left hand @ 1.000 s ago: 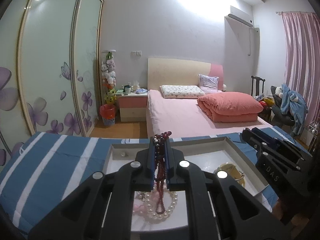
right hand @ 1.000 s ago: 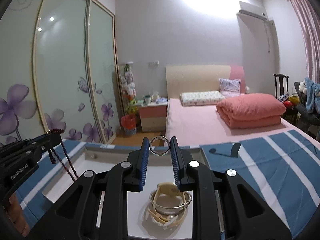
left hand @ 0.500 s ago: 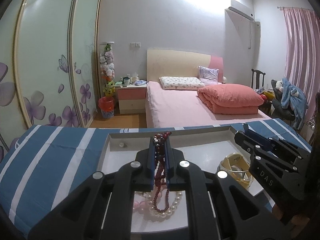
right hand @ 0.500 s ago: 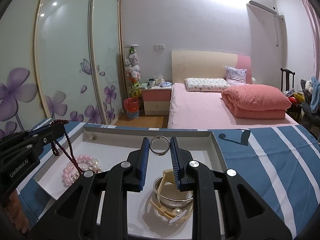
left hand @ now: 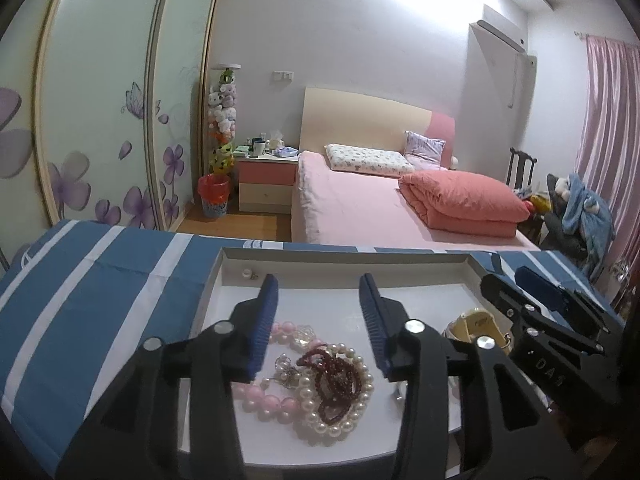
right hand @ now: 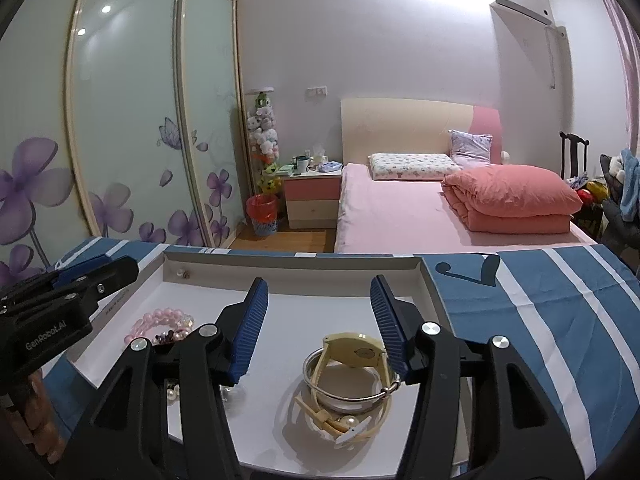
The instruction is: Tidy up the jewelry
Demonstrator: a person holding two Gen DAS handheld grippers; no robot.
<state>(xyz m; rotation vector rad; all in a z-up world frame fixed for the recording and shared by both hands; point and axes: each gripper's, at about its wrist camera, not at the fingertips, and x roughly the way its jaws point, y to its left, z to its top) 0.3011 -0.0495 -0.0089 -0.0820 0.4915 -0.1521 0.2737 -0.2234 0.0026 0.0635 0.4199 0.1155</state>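
The left gripper [left hand: 318, 312] is opening its jaws with nothing between them, and the dark red bead string [left hand: 336, 376] lies below on the pearl strand [left hand: 344, 412] in the white tray [right hand: 296, 270]; best to lift straight up so no pad catches a loop. The right gripper [right hand: 318, 320] is opening too, empty, over the cream watch [right hand: 356, 354] and silver bangle [right hand: 340, 404]. Only the right view shows these clearly, and the small ring, I think, has dropped there.

a pink bed [left hand: 360, 208] faces floral wardrobe doors [left hand: 100, 120] beside pink curtains [left hand: 608, 128].
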